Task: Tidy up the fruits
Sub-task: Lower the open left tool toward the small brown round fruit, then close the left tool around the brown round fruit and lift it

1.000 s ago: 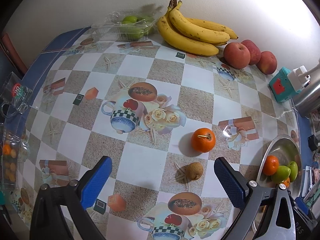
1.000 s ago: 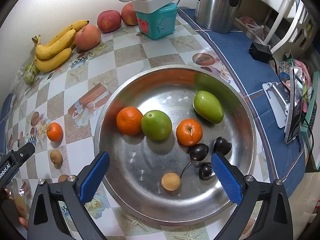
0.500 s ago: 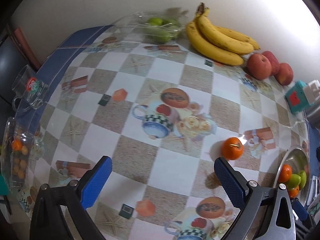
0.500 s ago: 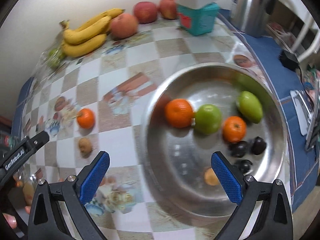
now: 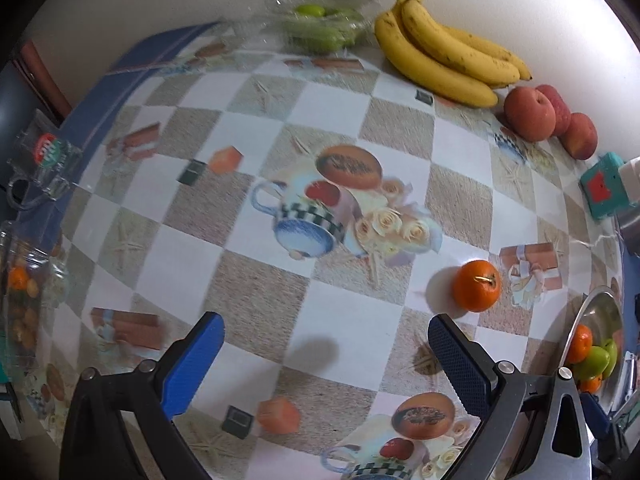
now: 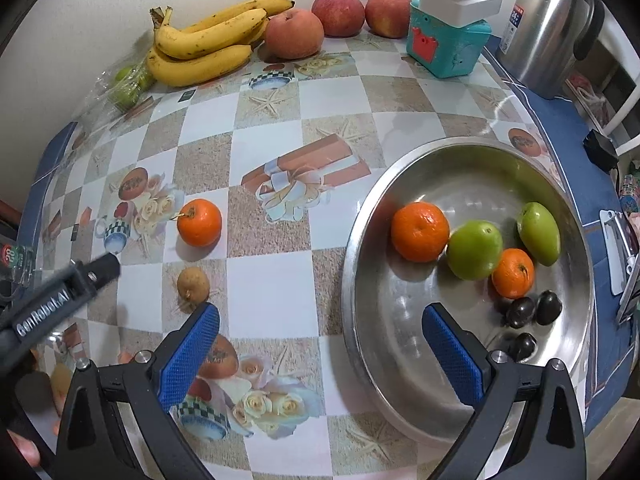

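Both tools have swung since half a second ago: the right tool (image 6: 320, 338) now hangs over the bare tabletop (image 6: 272, 292) between the loose fruit and the steel bowl (image 6: 360, 344), and the left tool (image 5: 324, 354) has turned so the loose mandarin (image 5: 476, 286) sits just beyond its right finger. Each tool's blue-padded fingers stand wide apart, holding nothing. That mandarin, round, bright orange and glossy, lies on its side with its short stem pointing toward the tabletop's left edge. Just nearer than it in the right wrist view lies a small brown longan (image 6: 193, 283), dull-skinned and round, close to the right tool's left finger (image 6: 188, 356). Inside the bowl, toward the right edge, are two mandarins, a round green fruit between them, an elongated green fruit with its long axis running toward the back wall, and three dark plums. Along the back edge rest a banana bunch (image 6: 208, 44), stems toward the left, and three peaches (image 6: 294, 32).
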A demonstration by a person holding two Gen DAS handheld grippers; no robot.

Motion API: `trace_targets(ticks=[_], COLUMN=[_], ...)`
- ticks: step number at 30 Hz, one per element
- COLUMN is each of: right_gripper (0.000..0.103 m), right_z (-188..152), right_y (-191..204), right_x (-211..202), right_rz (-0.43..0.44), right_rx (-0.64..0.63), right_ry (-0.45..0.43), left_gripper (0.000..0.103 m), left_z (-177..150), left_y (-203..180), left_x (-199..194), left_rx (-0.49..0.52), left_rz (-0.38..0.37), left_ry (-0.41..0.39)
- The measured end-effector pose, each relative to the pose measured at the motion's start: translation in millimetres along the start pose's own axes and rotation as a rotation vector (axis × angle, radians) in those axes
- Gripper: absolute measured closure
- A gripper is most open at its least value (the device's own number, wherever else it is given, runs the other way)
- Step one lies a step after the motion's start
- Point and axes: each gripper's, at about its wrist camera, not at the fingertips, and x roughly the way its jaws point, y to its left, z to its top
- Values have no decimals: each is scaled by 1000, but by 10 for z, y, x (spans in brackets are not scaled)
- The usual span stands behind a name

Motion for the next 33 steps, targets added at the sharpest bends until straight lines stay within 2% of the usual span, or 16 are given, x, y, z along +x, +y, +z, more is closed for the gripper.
trace_targets(ticks=[9,11,15,17,21,23,25,28,33], right_gripper=[2,2,2,2,2,2,2,2,2], right_z=[22,19,12,7,4,2,1,0,-2], right_y=[-114,-140,-238,-288,-374,-389,-393,-380,-387], right_x=[43,25,-3,-16,-57,-73,-77,-78,-90], right_rz=[-28,-35,-50,-54,-52,-52,-51,-50,-52], right_rx=[34,39,62,79,106,111,112,107,102], right_ry=[17,17,23,24,20,18,18,20,20], left_gripper=[2,9,16,24,33,41,42,54,55], left_z=[-8,-14,-24,-40,-77,-94,-115,-131,-121], left_y=[-171,-227,-348,-404,-532,-587,-637,-687,-736], left_x=[44,19,20,41,64,74,97,122,170], left_rx=[28,47,86,97,138,152,160,178,187], left_rz=[-96,-110,-134,-159,-167,-180,-190,-188,-192], left_ry=[33,25,29,43,52,58,71,77,87])
